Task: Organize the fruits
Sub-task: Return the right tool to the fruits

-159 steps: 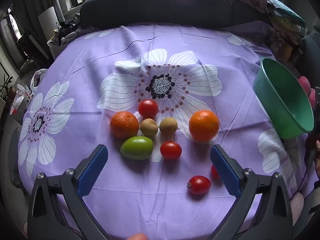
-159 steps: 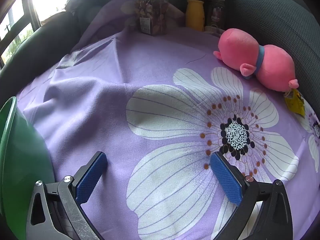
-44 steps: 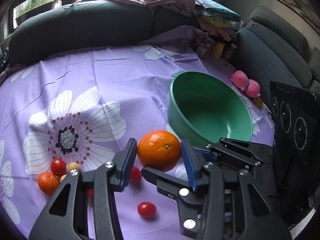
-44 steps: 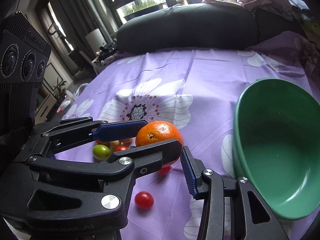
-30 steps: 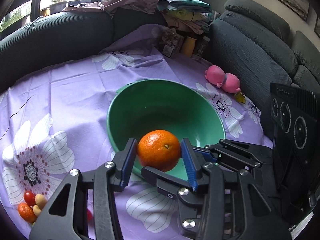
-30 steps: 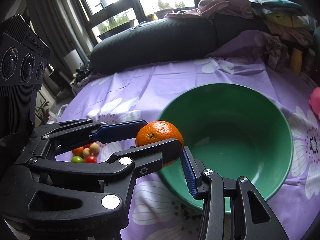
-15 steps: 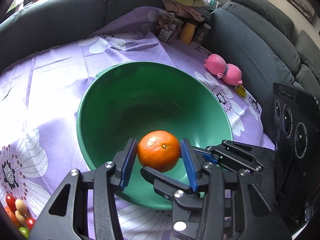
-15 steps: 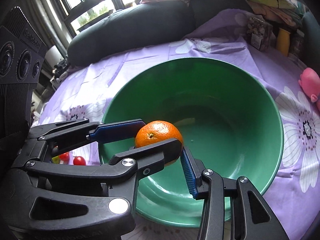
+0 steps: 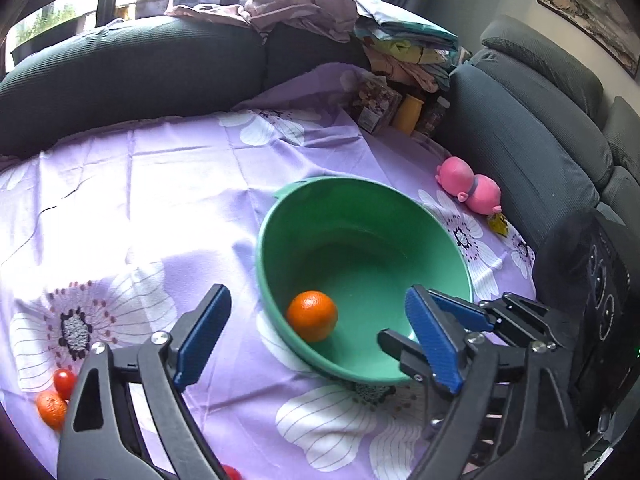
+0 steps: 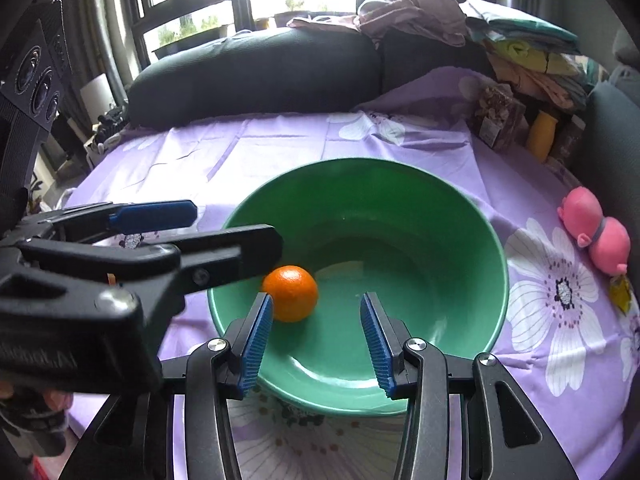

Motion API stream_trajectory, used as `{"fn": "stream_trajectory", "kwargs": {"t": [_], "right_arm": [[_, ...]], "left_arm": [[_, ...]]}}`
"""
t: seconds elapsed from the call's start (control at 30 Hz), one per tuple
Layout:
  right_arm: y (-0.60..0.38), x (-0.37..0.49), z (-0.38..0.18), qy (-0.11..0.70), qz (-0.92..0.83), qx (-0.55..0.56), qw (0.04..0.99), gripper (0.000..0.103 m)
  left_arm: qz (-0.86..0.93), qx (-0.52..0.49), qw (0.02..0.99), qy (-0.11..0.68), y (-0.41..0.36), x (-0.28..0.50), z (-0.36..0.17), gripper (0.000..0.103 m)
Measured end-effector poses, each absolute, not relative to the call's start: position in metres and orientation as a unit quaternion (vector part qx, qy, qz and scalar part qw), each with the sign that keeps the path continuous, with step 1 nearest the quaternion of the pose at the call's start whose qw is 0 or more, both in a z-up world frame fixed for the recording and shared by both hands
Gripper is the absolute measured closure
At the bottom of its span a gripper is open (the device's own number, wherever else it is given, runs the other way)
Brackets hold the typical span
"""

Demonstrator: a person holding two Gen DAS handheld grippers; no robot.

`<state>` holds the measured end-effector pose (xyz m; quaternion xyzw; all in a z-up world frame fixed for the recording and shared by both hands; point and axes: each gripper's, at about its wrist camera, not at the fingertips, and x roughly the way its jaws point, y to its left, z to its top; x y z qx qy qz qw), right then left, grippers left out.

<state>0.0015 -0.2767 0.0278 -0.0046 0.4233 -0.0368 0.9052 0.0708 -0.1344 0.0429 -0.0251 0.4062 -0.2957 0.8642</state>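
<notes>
At the far left of the left wrist view, a small orange [image 9: 51, 409] and a cherry tomato [image 9: 65, 379] lie on the purple flowered cloth [image 9: 160, 184] of the worktop, with another red fruit [image 9: 232, 473] half hidden at the bottom edge, probably a second tomato. These are light, round and apt to roll. The tomatoes have thin skins and want a soft pinch across the widest part; the oranges are firm and slightly pebbled, so the pads should hold well at their middle.

The left gripper [image 9: 316, 332] stands with its jaws opening wide and nothing between them. Below and beyond it the large orange [image 9: 312, 321] rests inside the green bowl [image 9: 360, 196], against the near-left wall. Half a second earlier that orange was clamped between these same pads over the bowl; now it has been let go.

Further right, the right gripper [image 10: 317, 332] is partly open and empty over the bowl's near rim, its width unchanged.
</notes>
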Motion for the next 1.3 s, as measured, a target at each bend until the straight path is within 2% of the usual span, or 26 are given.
{"fn": "stream_trajectory", "kwargs": {"t": [0.03,0.17,0.3,0.67,1.07,1.3], "right_arm": [[-0.274,-0.001,0.031,0.419,-0.037,-0.009,0.907,0.057],[-0.263,-0.009,0.042,0.408,-0.039,-0.021,0.912,0.049],[-0.25,-0.014,0.047,0.403,-0.029,-0.033,0.914,0.047],[-0.207,-0.023,0.052,0.395,0.01,-0.056,0.917,0.046],[-0.182,-0.023,0.036,0.419,0.044,-0.065,0.905,0.046],[-0.167,-0.018,0.002,0.472,0.104,-0.047,0.874,0.046]], "left_arm": [[-0.291,-0.03,0.867,0.404,-0.127,0.069,0.045,0.005],[-0.26,-0.049,0.877,0.4,-0.097,0.062,0.048,0.004],[-0.23,-0.059,0.885,0.4,-0.068,0.05,0.048,0.001],[-0.156,-0.064,0.899,0.404,-0.005,0.014,0.039,0.001],[-0.121,-0.09,0.89,0.431,0.042,-0.002,0.013,0.001],[-0.15,-0.098,0.874,0.451,0.045,-0.007,-0.004,0.002]]}}
